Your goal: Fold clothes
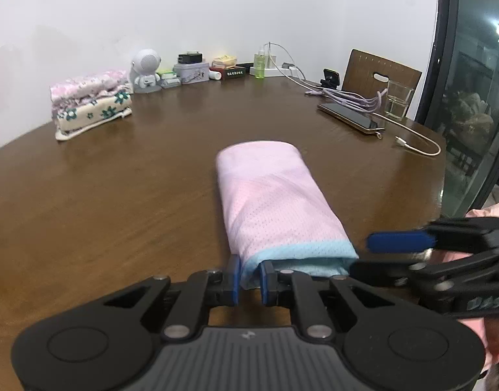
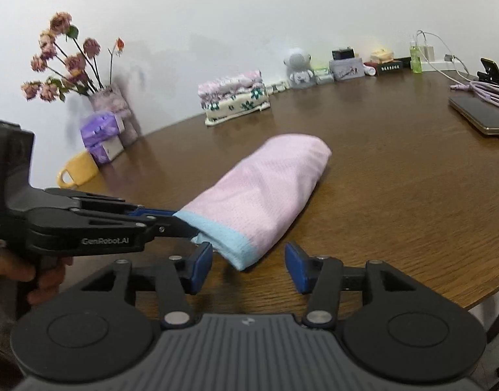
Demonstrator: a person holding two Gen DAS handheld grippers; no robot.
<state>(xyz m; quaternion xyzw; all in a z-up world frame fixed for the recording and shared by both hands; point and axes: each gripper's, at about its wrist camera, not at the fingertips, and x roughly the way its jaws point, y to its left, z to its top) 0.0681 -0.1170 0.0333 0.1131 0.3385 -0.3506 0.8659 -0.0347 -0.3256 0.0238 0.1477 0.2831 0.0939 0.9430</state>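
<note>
A pink mesh garment (image 1: 275, 195) with a light blue hem lies folded into a long bundle on the brown table (image 1: 119, 195). My left gripper (image 1: 250, 277) is shut on the near left corner of that hem. The right wrist view shows the same garment (image 2: 259, 192) with the left gripper (image 2: 179, 221) coming in from the left, clamped on the hem. My right gripper (image 2: 249, 267) stands open just in front of the hem's near corner, and its pads touch no cloth. In the left wrist view the right gripper (image 1: 379, 257) sits beside the hem's right end.
A stack of folded floral clothes (image 1: 91, 104) sits at the back left. A phone (image 1: 350, 117), cables and a glass (image 1: 397, 101) lie at the right. A yellow mug (image 2: 78, 169), tissue packs (image 2: 101, 133) and a flower vase (image 2: 109, 104) stand at the far left. The table's edge (image 2: 477, 296) curves close on the right.
</note>
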